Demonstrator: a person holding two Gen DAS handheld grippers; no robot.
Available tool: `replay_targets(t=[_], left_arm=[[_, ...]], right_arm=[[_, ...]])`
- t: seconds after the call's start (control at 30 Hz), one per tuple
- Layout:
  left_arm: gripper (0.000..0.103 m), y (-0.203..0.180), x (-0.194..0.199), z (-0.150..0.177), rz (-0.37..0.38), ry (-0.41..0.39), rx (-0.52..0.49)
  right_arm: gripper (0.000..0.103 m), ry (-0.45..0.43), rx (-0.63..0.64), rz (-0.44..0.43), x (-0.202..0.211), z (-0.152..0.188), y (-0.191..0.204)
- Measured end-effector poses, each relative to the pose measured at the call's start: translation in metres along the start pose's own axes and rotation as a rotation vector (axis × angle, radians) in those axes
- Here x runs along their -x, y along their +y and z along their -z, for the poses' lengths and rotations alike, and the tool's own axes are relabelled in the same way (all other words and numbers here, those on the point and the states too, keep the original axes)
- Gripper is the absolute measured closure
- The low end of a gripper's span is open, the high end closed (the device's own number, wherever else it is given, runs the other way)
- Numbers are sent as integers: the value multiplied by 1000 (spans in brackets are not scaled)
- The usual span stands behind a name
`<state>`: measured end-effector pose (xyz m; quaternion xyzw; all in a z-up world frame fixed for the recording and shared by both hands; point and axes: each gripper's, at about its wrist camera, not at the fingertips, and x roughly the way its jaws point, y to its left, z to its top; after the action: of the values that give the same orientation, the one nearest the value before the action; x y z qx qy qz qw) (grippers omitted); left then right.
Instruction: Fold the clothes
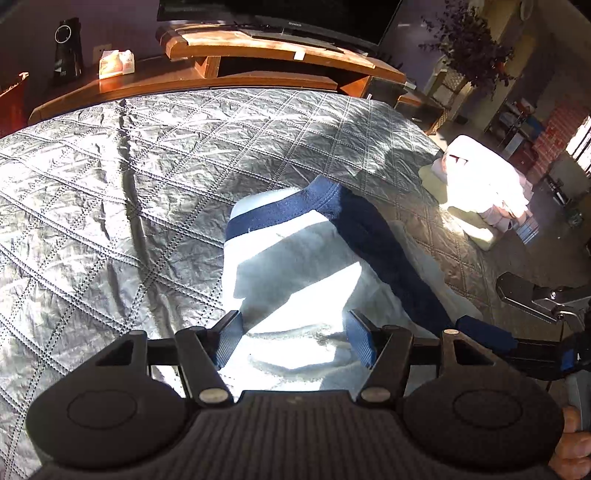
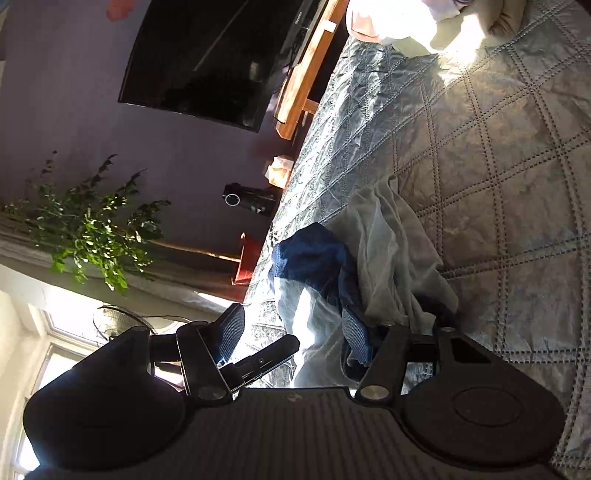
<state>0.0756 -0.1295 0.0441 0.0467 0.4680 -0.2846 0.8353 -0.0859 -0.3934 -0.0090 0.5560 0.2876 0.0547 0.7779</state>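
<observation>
**Both tools spread wide**

Left tool (image 1: 295,341) is level, its blue-padded fingers (image 1: 229,338) set well apart; right tool (image 2: 293,338) is rolled onto its side, fingers (image 2: 231,330) likewise parted; a hand's (image 1: 572,446) fingertips show at the left view's lower right edge.

Small brand mark on television (image 1: 293,24) bezel, too blurred to read

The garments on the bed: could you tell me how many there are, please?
1 being worked: a pale shirt with navy trim, lying on the quilt in front of both grippers. A bright stack of folded items sits at the bed's far corner; its count is unclear.
</observation>
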Motion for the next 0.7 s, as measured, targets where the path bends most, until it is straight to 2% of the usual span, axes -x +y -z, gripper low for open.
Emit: replay_targets(t=[0.03,0.07,0.1,0.13,0.2,0.27,0.37,0.4,0.43,0.47,0.5,0.57,0.6,0.67,0.7], left_arm=[[41,-3,-4,2,-35,11,-27],[39,-5,-8,5,-57,14,-53],[36,-7,-12,8,-71,12,-73],[34,-7,-13,9,-81,9,-81],[33,-6,-11,7,-92,4,-77],[34,-5,-9,5,-103,-2,-73],[37,-7,-1,1,-122,-35,-78],[37,-7,0,-1,-116,-41,-74],[37,-9,1,-1,-114,-45,-76],[37,-11,2,-1,-117,-46,-84],[37,-14,1,0,-121,-44,-97],[37,-19,-1,2,-138,-32,-140],[38,-21,-3,4,-145,-24,-157],[38,-24,-4,6,-147,-12,-173],[38,-25,-5,6,-149,-2,-180]], right_arm=[[56,4,24,78,-4,-1,-1],[77,-16,49,132,-3,-2,0],[79,-43,74,179,-2,-3,1],[79,-71,100,229,1,-5,3],[59,-130,153,328,8,-7,7],[57,-123,248,326,6,-3,20],[42,-98,399,300,0,6,40],[50,-90,449,291,-2,9,47],[63,-81,499,282,-4,11,54],[103,-68,668,363,-12,24,71],[102,-57,856,427,-19,40,86],[103,-14,1086,467,-29,64,101],[103,24,1138,468,-35,70,103],[103,149,1150,491,-49,72,97],[103,181,1151,506,-55,72,93]])
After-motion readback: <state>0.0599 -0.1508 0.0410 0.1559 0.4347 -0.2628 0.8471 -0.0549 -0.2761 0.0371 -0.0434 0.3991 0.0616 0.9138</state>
